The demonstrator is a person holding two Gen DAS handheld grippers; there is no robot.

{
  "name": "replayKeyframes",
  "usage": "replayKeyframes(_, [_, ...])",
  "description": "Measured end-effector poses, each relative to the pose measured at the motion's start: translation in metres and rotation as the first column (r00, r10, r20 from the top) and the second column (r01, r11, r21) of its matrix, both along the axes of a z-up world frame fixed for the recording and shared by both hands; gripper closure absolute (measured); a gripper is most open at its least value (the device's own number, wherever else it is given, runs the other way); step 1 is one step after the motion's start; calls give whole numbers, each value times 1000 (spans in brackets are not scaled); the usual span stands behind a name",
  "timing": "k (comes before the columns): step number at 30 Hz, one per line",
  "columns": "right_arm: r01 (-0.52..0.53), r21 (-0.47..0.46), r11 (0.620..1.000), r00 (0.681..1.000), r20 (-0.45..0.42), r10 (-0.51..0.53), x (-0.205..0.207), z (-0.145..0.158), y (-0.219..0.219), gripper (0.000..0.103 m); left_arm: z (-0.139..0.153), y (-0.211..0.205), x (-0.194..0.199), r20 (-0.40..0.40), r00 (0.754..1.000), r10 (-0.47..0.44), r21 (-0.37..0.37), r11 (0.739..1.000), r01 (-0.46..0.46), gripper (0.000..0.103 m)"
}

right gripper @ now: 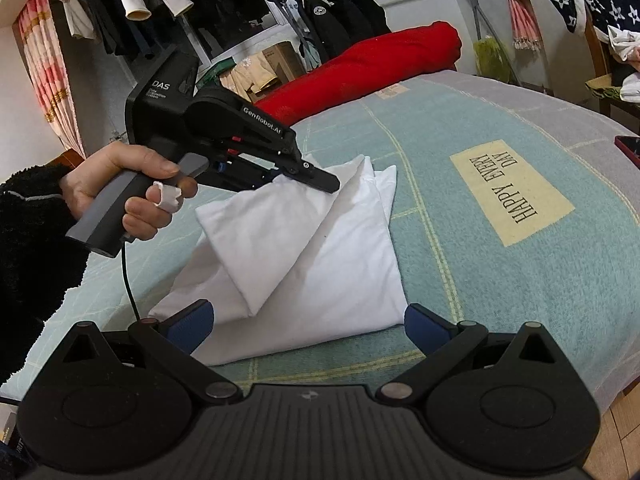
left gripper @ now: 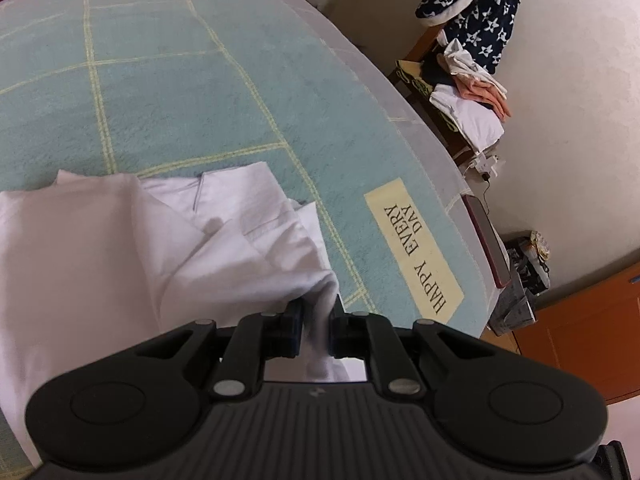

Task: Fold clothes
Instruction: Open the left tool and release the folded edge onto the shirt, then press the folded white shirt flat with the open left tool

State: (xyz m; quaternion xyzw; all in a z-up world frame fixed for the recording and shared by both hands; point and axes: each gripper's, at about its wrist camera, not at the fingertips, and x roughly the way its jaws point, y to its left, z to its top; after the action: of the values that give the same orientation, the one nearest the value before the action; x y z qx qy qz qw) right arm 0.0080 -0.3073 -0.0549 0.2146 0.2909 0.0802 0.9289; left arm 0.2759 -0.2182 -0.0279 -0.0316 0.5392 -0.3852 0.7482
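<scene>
Left wrist view: the left hand-held gripper (left gripper: 316, 330) has its two fingers pressed together on a bunched fold of the white garment (left gripper: 168, 240), pinching it at the corner nearest the camera. From there the cloth runs away to the left and forward over the bed (left gripper: 200, 80), which is covered by a teal checked blanket with a "HAPPY EVERY DAY" patch (left gripper: 414, 246). The garment's left side is cut off by the picture's edge, and the cloth between the fingers is blurred, so how many layers are caught cannot be told. A chair (left gripper: 424, 46) with piled clothes stands beyond the bed's right edge.

Right wrist view: the right hand-held gripper (right gripper: 308, 330) is spread wide, its blue pads on either side of the garment's near edge, with nothing between them. The garment (right gripper: 320, 264) lies straight ahead, partly folded, a flap laid slantwise over the lower layer; its long axis runs away from the camera toward the red bolster (right gripper: 372, 66) at the far edge of the bed. The left hand-held gripper (right gripper: 320, 180), held by a hand (right gripper: 120, 184), grips the far corner, so the right one is nearer the near edge. The pinch itself is hidden behind the fingers.
</scene>
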Motion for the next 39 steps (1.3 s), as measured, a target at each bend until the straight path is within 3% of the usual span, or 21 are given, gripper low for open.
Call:
replayKeyframes(4, [8, 6, 1000, 1000, -8, -8, 0, -3, -3, 0, -4, -8, 1, -16, 1000, -16, 13, 1000, 16, 85])
replayKeyframes(5, [9, 5, 1000, 1000, -12, -9, 0, -4, -3, 0, -6, -9, 1, -22, 1000, -14, 4, 1000, 14, 74])
replayKeyframes(7, [9, 4, 1000, 1000, -16, -9, 1, -5, -3, 0, -7, -15, 2, -36, 999, -19, -18, 1000, 19, 61])
replayKeyframes(16, [11, -8, 1000, 1000, -23, -12, -2, -5, -3, 0, 7, -18, 2, -18, 999, -47, -131, 990, 45, 58])
replayKeyframes(25, [3, -2, 1000, 1000, -18, -4, 0, -4, -2, 0, 25, 34, -25, 198, 978, -72, 11, 997, 71, 52])
replayKeyframes(30, [-5, 2, 1000, 1000, -7, 5, -2, -2, 1, 0, 34, 87, -73, 348, 932, -100, 106, 992, 67, 42])
replayKeyframes(32, [-11, 3, 1000, 1000, -1, 11, -3, -1, 3, 0, 38, 107, -100, 417, 900, -124, 143, 987, 69, 32])
replayKeyframes(35, [-22, -4, 1000, 1000, 6, 22, -3, 1, 9, 0, 41, 135, -142, 508, 844, -172, 199, 977, 79, 28])
replayKeyframes(39, [-36, -17, 999, 999, 13, 36, -5, 5, 16, 0, 33, 163, -181, 561, 812, -163, 190, 980, 65, 23])
